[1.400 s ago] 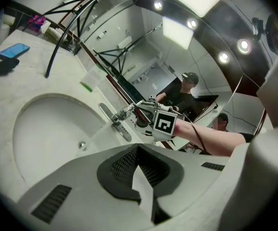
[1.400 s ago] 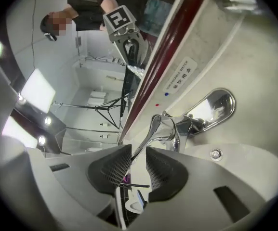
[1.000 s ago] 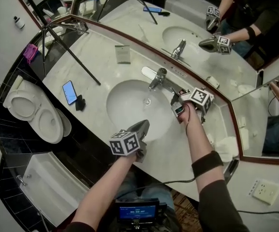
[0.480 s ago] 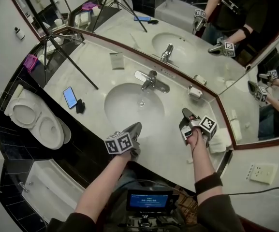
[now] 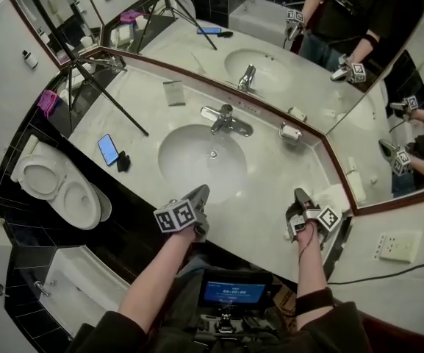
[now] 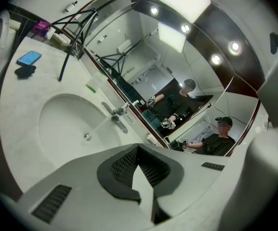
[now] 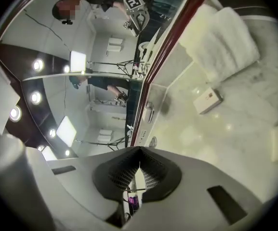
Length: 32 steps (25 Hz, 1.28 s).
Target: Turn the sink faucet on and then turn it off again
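The chrome faucet (image 5: 223,118) stands behind the oval sink (image 5: 175,169), and I also see the faucet (image 6: 118,114) in the left gripper view. There a pale streak, seemingly water, runs from the spout toward the drain (image 6: 87,136). My left gripper (image 5: 200,193) hovers at the sink's near rim, pointing at the basin, shut and empty. My right gripper (image 5: 300,196) is far right of the faucet, over the counter's right end, also shut with nothing in it. In each gripper's own view the left gripper (image 6: 138,150) and right gripper (image 7: 139,166) have their pads pressed together.
A phone (image 5: 107,148) and a tripod leg (image 5: 116,103) occupy the counter's left. A soap dish (image 5: 290,132) sits by the mirror. A folded towel (image 7: 224,43) and a small box (image 7: 208,100) lie ahead of the right gripper. A toilet (image 5: 54,184) stands lower left.
My right gripper has swung away from the faucet, rightward and back toward the counter's front right corner. The left gripper has drawn back slightly at the sink's near rim.
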Each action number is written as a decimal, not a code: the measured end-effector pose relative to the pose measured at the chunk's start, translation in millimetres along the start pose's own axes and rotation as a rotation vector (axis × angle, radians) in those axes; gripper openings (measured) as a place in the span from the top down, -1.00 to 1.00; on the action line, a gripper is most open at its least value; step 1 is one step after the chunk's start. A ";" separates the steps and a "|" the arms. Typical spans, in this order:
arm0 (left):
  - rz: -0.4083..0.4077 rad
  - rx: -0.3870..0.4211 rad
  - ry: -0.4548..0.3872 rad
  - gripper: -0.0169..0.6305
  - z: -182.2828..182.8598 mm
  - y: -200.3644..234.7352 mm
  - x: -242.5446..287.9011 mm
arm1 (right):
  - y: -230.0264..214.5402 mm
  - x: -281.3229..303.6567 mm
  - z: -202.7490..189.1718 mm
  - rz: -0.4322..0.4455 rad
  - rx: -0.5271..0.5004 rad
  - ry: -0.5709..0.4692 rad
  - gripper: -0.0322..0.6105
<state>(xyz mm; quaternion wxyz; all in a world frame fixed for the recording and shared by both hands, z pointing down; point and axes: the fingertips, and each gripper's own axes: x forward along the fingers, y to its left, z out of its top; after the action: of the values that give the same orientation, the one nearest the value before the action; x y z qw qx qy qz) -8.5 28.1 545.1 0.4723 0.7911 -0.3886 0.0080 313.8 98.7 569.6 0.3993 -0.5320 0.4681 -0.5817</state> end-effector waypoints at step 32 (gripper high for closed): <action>-0.052 0.221 0.026 0.94 36.3 -17.0 41.8 | -52.1 -29.8 -10.6 -0.064 -0.039 0.013 0.90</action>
<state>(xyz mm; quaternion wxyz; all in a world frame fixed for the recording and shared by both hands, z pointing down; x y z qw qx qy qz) 18.4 -20.3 528.3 0.3872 0.8479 -0.3588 0.0488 308.4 141.3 612.9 0.3670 -0.5504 0.4648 -0.5884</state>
